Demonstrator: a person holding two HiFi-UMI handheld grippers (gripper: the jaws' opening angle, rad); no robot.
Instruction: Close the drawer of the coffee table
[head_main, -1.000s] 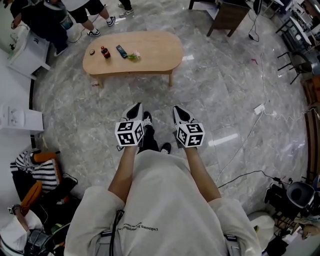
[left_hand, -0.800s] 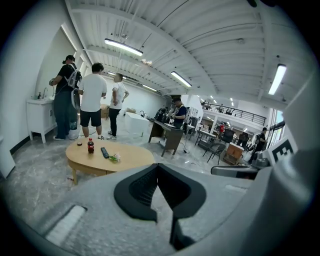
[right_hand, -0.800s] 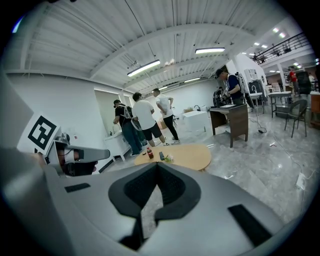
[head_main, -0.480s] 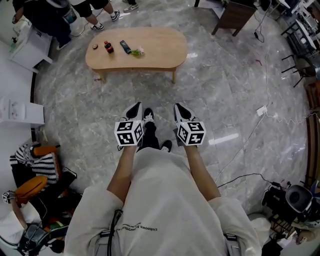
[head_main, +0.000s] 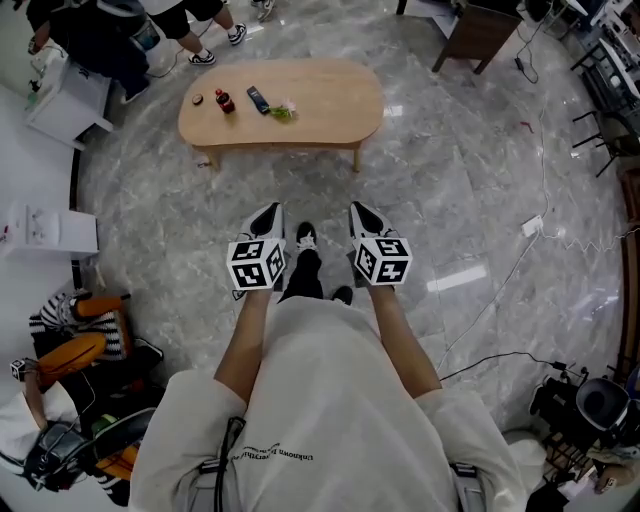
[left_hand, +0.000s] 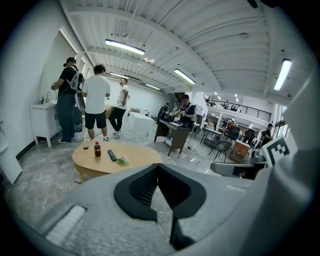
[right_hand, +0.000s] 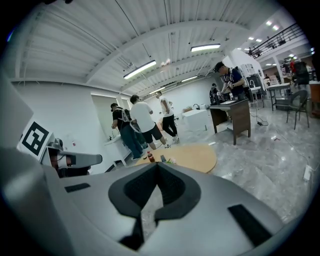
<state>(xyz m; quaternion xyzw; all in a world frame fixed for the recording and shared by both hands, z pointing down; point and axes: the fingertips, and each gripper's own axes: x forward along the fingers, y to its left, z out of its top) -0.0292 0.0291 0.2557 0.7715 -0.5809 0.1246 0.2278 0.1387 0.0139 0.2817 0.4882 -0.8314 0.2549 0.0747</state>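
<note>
Floor (head_main: 480, 180); coffee table (head_main: 320, 95) beyond hand-held grippers (head_main: 268, 212) (head_main: 362, 210)

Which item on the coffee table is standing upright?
The dark bottle with the red label, between the small dark disc and the black remote. Those and the green sprig lie flat.

We hold our left gripper (head_main: 268, 213) and right gripper (head_main: 361, 211) side by side, well apart from the table (head_main: 320, 105) bearing a bottle (head_main: 222, 100) and remote (head_main: 257, 99).
</note>
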